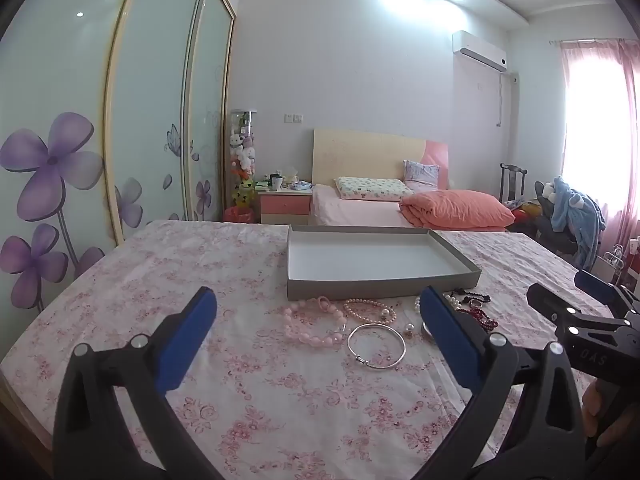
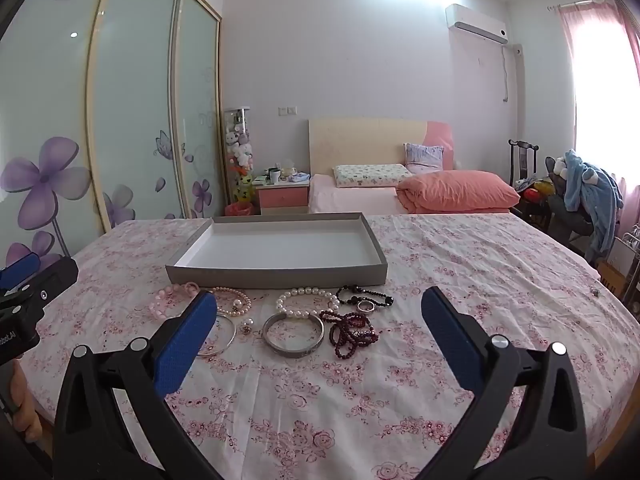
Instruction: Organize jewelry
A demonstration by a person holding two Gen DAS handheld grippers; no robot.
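A grey shallow box (image 1: 372, 282) (image 2: 276, 274) with a white inside lies on the floral cloth, nothing in it. In front of it lies the jewelry: a pink bead bracelet (image 1: 310, 326) (image 2: 166, 298), a pinkish pearl bracelet (image 1: 370, 309) (image 2: 236, 300), a thin silver bangle (image 1: 376, 346) (image 2: 226, 336), a white pearl bracelet (image 2: 306, 302), a wide silver bangle (image 2: 293, 334), dark red beads (image 1: 482, 317) (image 2: 354, 332), black beads (image 2: 364, 295) and a ring (image 2: 366, 306). My left gripper (image 1: 320, 332) and right gripper (image 2: 320, 332) hover open above the cloth, nearer than the jewelry, holding nothing.
The floral cloth (image 1: 256, 392) (image 2: 480, 272) covers a wide surface with bare room on both sides. Behind it stand a bed with an orange quilt (image 2: 456, 192), a pink nightstand (image 2: 282, 196) and sliding wardrobe doors (image 1: 152, 120). A chair with blue clothes (image 2: 588, 196) is at right.
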